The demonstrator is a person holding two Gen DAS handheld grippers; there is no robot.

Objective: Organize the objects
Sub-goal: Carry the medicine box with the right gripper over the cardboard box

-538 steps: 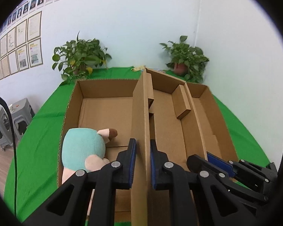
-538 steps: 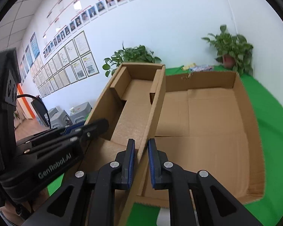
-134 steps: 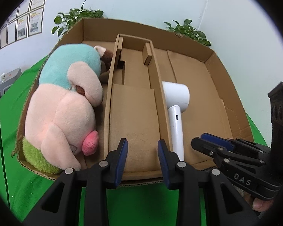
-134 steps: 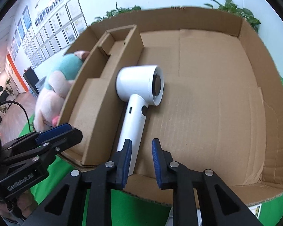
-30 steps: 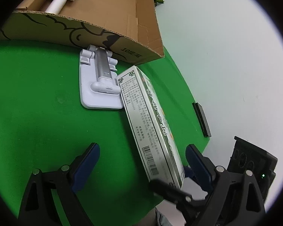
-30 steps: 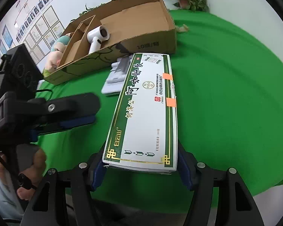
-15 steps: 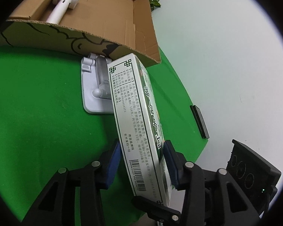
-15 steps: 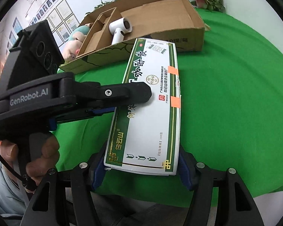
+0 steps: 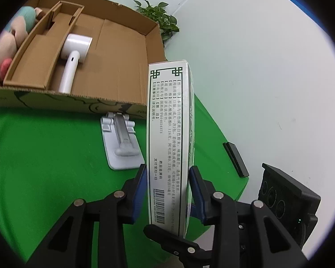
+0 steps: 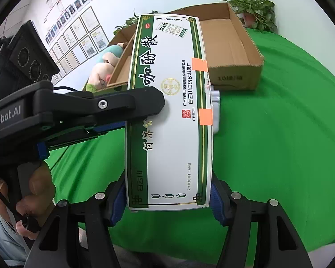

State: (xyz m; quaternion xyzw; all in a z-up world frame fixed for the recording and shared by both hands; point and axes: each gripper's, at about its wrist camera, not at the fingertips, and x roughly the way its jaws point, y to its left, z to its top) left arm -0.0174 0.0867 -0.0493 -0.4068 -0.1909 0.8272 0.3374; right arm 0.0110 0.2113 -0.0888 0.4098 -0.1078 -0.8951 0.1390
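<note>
A long white and green medicine box (image 9: 167, 134) (image 10: 174, 111) hangs above the green cloth, held from two sides. My left gripper (image 9: 168, 178) grips its thin printed edge near the barcode; its jaws are still closing and both blue pads touch the box. My right gripper (image 10: 168, 196) is shut across the box's wide face at the near end. The box's far end points at the cardboard carton (image 9: 154, 44) (image 10: 234, 76). In the carton lie a white hair dryer (image 9: 76, 51) and a plush toy (image 9: 4, 51) (image 10: 105, 64), apart in different compartments.
A white folding stand (image 9: 122, 143) (image 10: 215, 111) lies on the cloth just in front of the carton, under the held box. A small black bar (image 9: 235, 158) sits at the table's right edge. Potted plants (image 9: 158, 15) (image 10: 254, 6) stand behind the carton by the wall.
The left gripper, open around the box a second ago, has closed on its thin edge. Both grippers have lifted the box off the cloth, and its far end now rises toward the carton.
</note>
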